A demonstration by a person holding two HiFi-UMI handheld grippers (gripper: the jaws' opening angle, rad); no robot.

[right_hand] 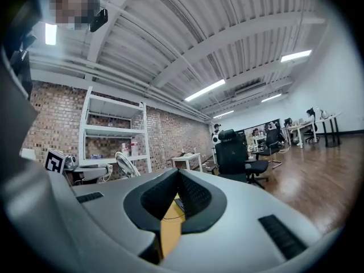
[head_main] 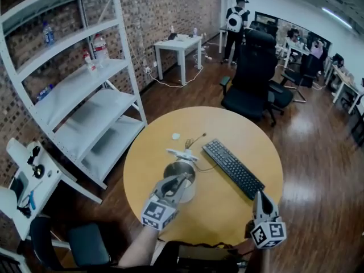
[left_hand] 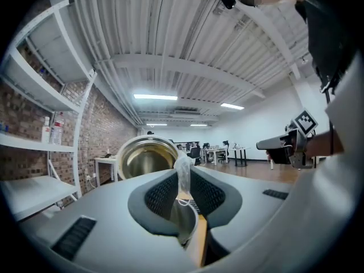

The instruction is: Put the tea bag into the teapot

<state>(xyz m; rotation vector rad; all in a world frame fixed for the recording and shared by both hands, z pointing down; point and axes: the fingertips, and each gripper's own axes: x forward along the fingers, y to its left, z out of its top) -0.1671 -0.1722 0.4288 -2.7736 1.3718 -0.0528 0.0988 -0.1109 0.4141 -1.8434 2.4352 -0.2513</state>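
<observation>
**Left gripper pinches the tea bag above the teapot**

In the head view the left gripper [head_main: 181, 180] reaches in from the lower centre of the frame, its tips over the open mouth of the metal teapot [head_main: 190, 191], which stands on the round yellow table [head_main: 227, 128] left of centre. In the left gripper view its jaws are drawn nearly together, and the pads press on the tea bag [left_hand: 183, 178], a pale, translucent pouch that stands upright in the narrow gap and pokes out past the tips. The teapot's shiny rim and hollow show just behind the jaws, up and to the left of the bag.

The right gripper [head_main: 259, 201] sits at the lower right of the head view, at the near edge of the table and well apart from the teapot. In the right gripper view its jaws are closed tip to tip with nothing between them; only the table top shows through the slit below.

A black keyboard [head_main: 233, 168] lies on the table between the two grippers, angled toward the lower right.
</observation>
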